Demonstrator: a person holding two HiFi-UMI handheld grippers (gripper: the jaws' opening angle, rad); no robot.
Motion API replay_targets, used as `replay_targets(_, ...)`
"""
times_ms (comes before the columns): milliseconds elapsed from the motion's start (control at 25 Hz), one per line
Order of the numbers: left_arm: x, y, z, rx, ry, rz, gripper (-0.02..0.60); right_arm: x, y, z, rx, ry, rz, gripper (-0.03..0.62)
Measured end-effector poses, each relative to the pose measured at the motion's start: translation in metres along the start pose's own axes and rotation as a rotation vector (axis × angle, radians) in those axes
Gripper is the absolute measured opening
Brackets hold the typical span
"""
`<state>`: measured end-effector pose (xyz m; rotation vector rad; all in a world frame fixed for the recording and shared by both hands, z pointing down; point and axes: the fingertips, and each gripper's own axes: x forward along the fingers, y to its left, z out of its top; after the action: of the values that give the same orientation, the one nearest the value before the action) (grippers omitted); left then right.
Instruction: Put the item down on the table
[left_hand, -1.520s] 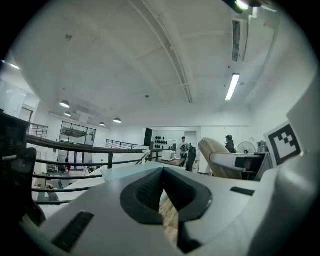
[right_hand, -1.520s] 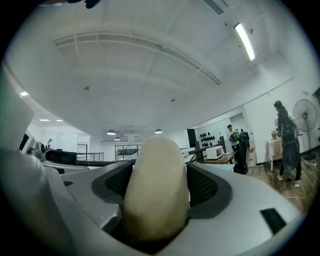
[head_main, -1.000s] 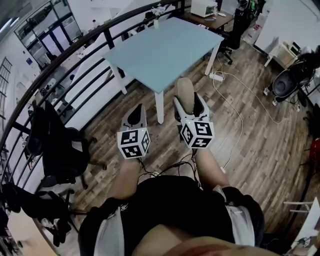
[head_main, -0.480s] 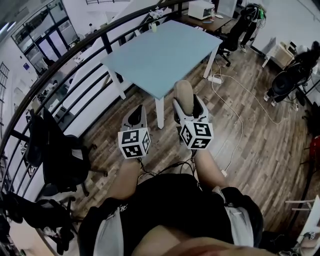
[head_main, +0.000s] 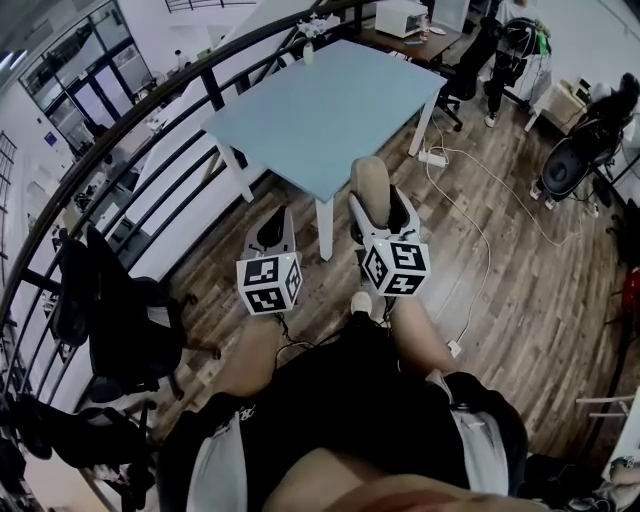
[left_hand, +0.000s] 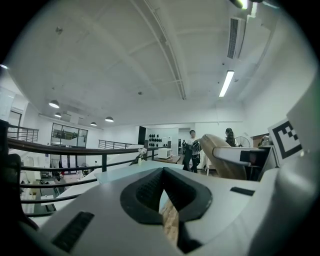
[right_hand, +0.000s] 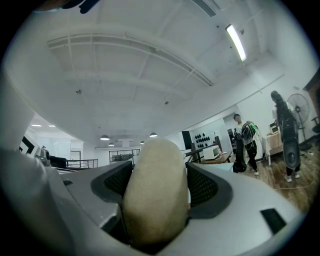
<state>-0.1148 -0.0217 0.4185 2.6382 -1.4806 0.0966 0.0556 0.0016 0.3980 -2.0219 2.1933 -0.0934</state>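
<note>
The right gripper (head_main: 375, 205) is clamped on the item (right_hand: 152, 192), a beige, rounded oblong that fills the gap between the two jaws and sticks out past their tips. The left gripper (head_main: 274, 225) holds nothing: its jaws meet at the tips, with only a thin slit behind them through which floor shows. Both are held side by side, a little apart, in front of the person's lap.

The wood floor (head_main: 520, 280) lies open to the right and ahead of the grippers. The pale blue table (head_main: 330, 95) stands ahead with a bare top. Its near corner and white leg (head_main: 322, 225) show between the two grippers in the head view, and the item sits just right of that corner, off the top. A black railing (head_main: 150, 135) runs along the table's left edge. A black chair (head_main: 120, 300) stands left of the left gripper. White cables (head_main: 470, 225) trail over the floor to the right.
</note>
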Motion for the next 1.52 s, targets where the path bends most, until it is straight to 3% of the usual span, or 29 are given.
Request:
replay_targets(600,0.118,0.029,0.004,0.017,-0.009,0.01,0.008,0.119,-0.046,-0.013,0.011,-0.008,0.028,0.348)
replay_targets(1040,0.242,0.059,0.027,0.005,-0.008,0.045,0.008,0.249,-0.087,-0.007,0.002,0.013,0.08,0.348)
replay_targets(1240,0.305,0.063,0.041,0.008,-0.006,0.059,0.008,0.307,-0.114,0.002,-0.051,0.005,0.1,0.348)
replay_targets(1520,0.38,0.062,0.054,0.014,-0.011,0.091,0.008,0.373,-0.151,-0.001,-0.039,0.03,0.151,0.348)
